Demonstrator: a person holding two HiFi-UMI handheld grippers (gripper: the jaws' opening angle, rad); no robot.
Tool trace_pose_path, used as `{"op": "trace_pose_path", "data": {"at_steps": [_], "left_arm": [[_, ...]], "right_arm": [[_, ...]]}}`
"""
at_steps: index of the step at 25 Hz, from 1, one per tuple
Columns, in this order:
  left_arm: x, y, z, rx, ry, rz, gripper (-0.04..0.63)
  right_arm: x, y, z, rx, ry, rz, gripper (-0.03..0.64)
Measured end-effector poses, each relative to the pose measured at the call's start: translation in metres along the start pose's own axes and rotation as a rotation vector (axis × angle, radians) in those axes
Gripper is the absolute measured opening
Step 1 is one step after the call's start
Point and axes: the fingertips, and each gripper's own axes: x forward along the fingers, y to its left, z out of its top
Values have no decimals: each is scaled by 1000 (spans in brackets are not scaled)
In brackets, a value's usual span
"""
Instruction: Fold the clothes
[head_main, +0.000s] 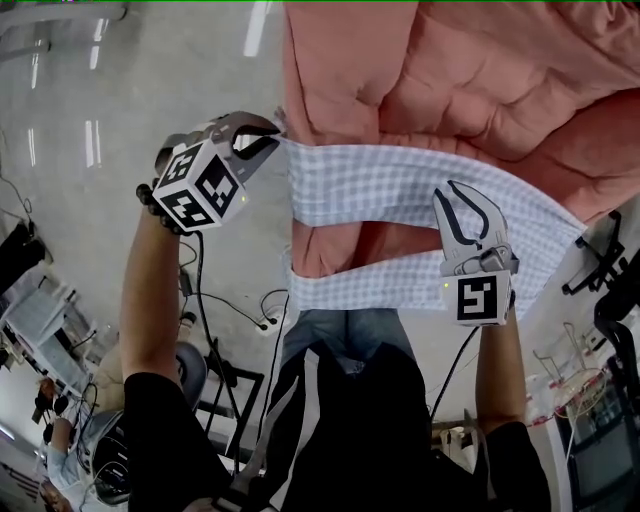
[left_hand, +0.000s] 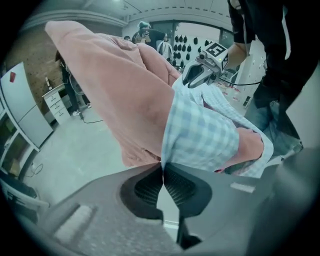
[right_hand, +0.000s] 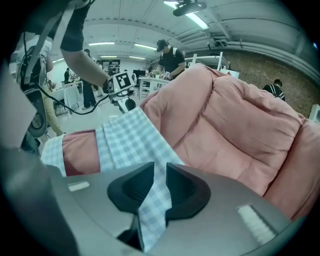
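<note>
Nearest, at 6 o'clock in the head view, are the person's dark top and jeans (head_main: 340, 330), with both forearms reaching outward from them. Just beyond, at about 4 o'clock, the right gripper (head_main: 462, 205) points toward 12 o'clock, its marker cube (head_main: 478, 298) facing the camera. In the right gripper view this gripper (right_hand: 157, 175) is clamped on the checked garment (right_hand: 135, 140): a strip of the blue-and-white cloth runs between the dark pads and out behind them. At about 10 o'clock the left gripper (head_main: 262, 135) points toward 3 o'clock and meets the garment's left end. In the left gripper view that gripper (left_hand: 162, 167) has its jaw tips pressed together, pinching a corner of the cloth right at the tips. The checked garment (head_main: 400, 185) spans between the two tools as an upper band, rounds the 3 o'clock side and returns as a lower band toward the person's waist; pink shows in the gap between the bands. Farther out, from 12 to 2 o'clock, the pink quilt (head_main: 480, 70) lies bunched in puffy folds under and beyond the garment. Farthest, at 11 o'clock, is the glossy grey floor (head_main: 120, 80), with people and desks in the distance in the right gripper view.
</note>
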Motion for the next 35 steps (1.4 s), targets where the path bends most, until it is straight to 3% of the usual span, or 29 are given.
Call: {"op": "trace_pose_path", "data": {"at_steps": [4,7,12,15,19,26,35], "left_arm": [[-14,2,0,-16,-1,53,11],[-30,1,1,-22,5,104,11],[-57,-6,2,-19,6,156,11],[-63,-9,-2,-24,-1,177,11],[-60,-16,-8,-53,-10,197,11],[-83,-43,-22,-88,-21,253,11],[-130,-133,-35,-160,-65,323,12]], "right_arm": [[1,-19,-1,-38,30,-17,91],[9,-31,-8,-112,68,7,146],[15,-45,-20,-231,181,122,184],[16,-43,-27,-289,269,178,167],[8,-42,-35,-330,280,117,11],[-34,-16,-3,-327,184,-4,9],[-125,61,-3,-339,198,-96,9]]}}
